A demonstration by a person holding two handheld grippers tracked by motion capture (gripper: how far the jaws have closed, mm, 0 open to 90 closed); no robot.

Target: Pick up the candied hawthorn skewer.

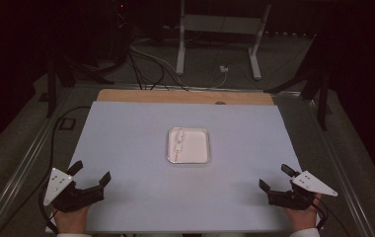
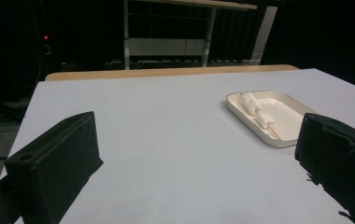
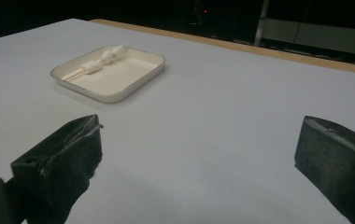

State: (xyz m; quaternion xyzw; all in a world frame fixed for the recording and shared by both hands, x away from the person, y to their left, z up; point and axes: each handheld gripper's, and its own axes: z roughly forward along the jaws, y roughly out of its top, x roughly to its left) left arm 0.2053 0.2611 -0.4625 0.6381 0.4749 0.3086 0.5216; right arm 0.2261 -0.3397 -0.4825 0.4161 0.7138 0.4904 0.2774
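White tray (image 1: 203,157) holds skewer (image 1: 177,146), pieces unclear; left gripper (image 1: 91,173), right gripper (image 1: 274,178) jaws apart.

A pale lavender sheet (image 1: 141,148) covers a light wooden table (image 1: 185,96); near its middle sits a shallow white square tray with rounded corners (image 1: 198,148), holding a thin wooden skewer of white marshmallows (image 1: 178,143) along its left side; the left gripper (image 1: 91,173) and right gripper (image 1: 274,177) rest at the near corners, well apart from the tray, jaws spread.
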